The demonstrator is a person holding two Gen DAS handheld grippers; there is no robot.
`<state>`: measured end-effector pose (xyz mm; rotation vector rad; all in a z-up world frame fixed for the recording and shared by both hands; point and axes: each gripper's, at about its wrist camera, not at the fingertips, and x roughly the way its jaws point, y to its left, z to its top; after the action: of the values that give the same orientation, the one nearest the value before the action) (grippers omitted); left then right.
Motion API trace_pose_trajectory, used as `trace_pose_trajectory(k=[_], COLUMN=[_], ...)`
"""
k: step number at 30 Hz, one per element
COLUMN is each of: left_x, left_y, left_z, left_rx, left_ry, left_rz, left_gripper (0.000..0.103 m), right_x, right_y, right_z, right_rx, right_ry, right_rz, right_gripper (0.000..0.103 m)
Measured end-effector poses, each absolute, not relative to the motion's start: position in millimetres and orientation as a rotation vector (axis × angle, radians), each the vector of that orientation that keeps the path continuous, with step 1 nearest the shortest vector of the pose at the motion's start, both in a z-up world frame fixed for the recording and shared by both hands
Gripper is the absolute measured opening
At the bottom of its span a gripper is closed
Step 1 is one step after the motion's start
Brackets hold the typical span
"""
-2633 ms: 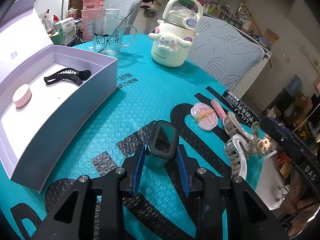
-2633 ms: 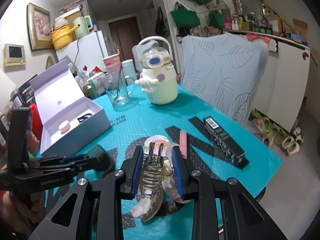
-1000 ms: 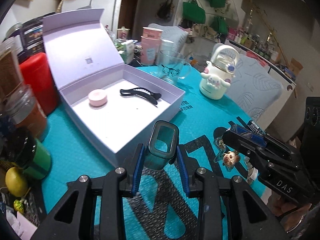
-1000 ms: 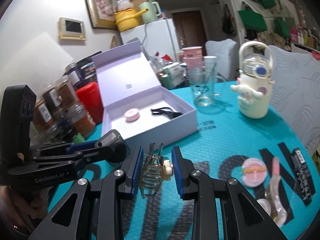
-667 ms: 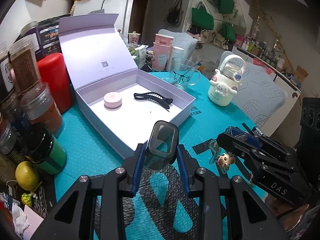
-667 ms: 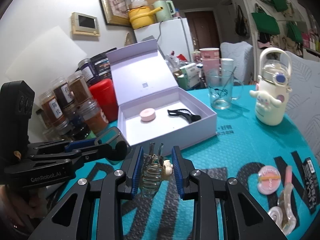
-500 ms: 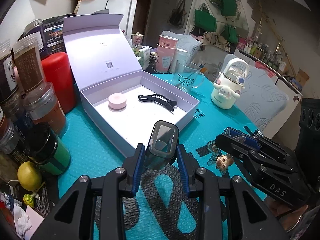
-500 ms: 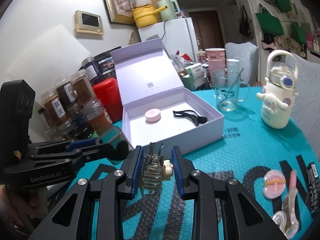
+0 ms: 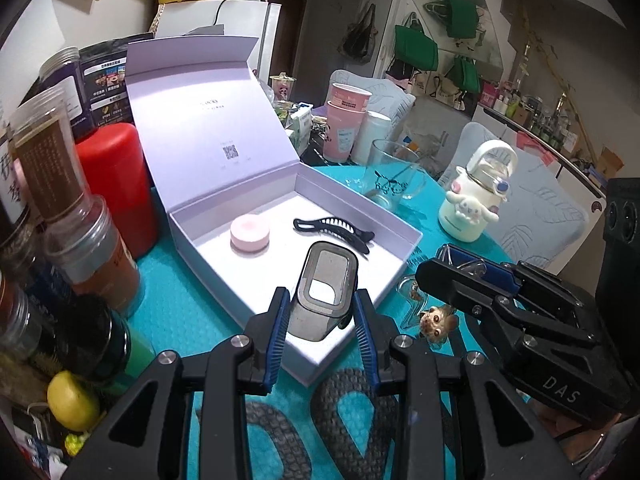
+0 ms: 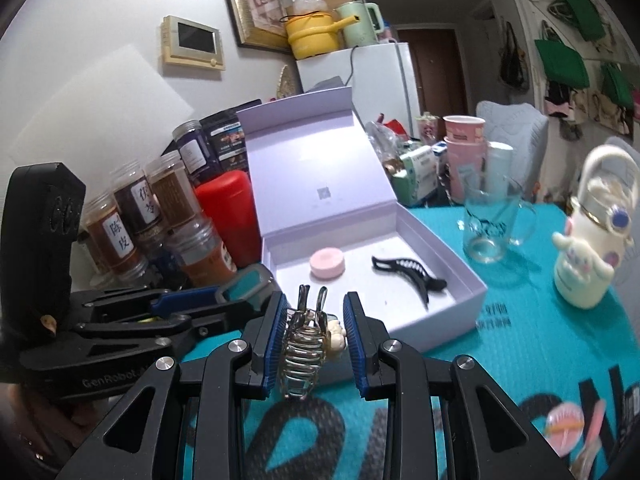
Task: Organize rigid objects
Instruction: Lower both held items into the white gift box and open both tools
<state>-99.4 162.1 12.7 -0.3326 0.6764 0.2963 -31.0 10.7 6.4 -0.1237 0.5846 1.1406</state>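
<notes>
Left tool (image 9: 320, 320) clamped on a dark rectangular case (image 9: 326, 294), held over the near corner of the open lilac box (image 9: 400, 256). Right tool (image 10: 314, 326) closed on a clear claw clip (image 10: 304, 340), just short of the box's front wall, above the teal bench (image 10: 540, 344)

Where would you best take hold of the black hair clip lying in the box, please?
Grip the black hair clip across its narrow arched middle, coming straight down from above: it lies flat on the floor of the lavender box, whose walls block a sideways approach.
</notes>
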Motion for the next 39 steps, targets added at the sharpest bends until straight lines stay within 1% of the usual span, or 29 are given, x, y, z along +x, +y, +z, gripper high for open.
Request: trace_pose_trajectory(k=[17,34,39], left_x=[-29.8,21.8,29.6], left_y=[208.5,259.4,270.4], left_z=[18.1,-11.8,-31.7], left_rx=[-0.324,-0.344,-0.413], left_ry=[0.667,0.749,0.794], left_rz=[0.309,0.354,0.305], left_gripper=[0.032,0.032,0.032], right_x=[25.9,74.4,82.1], right_y=[62.9,119.0,130.5], right_z=[22.7,4.4,-12.3], right_rx=[-0.122,-0.138,-0.146], right_ry=[0.565,0.574,0.626], right_rz=[1.096,1.089,1.116], right_gripper=[0.029,0.029,0.029])
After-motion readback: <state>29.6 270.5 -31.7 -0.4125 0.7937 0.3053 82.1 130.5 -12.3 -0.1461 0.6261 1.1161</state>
